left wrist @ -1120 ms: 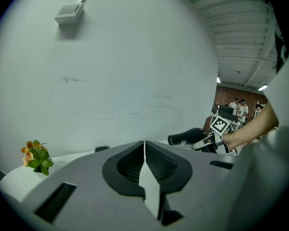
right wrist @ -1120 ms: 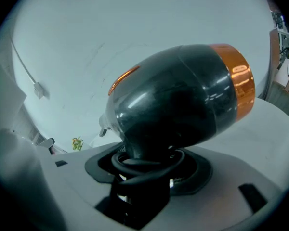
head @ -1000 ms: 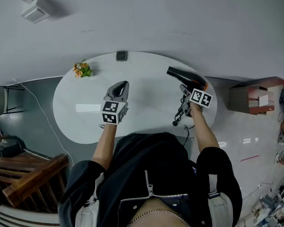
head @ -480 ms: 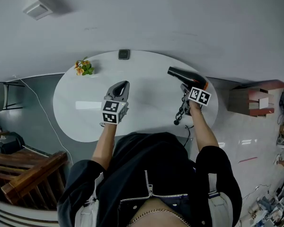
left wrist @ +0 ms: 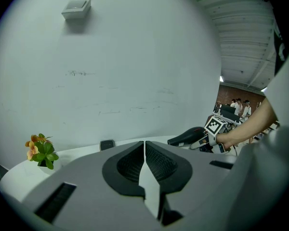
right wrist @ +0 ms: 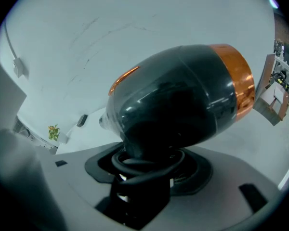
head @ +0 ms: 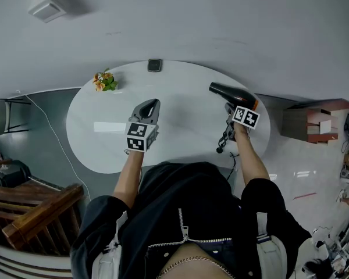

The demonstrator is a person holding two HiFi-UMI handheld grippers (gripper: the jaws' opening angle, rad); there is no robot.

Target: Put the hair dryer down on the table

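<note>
Fingers [right wrist: 100, 170] of right gripper [head: 231, 116] clamp black, orange-banded plastic hair dryer [head: 228, 92] at right edge of white oval table [head: 104, 144]; left gripper [head: 149, 110] closed, empty.

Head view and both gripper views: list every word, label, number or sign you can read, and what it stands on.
No text can be read.
The hair dryer shows no print.
The left marker cube and right marker cube bear only square black-and-white patterns, no letters.
</note>
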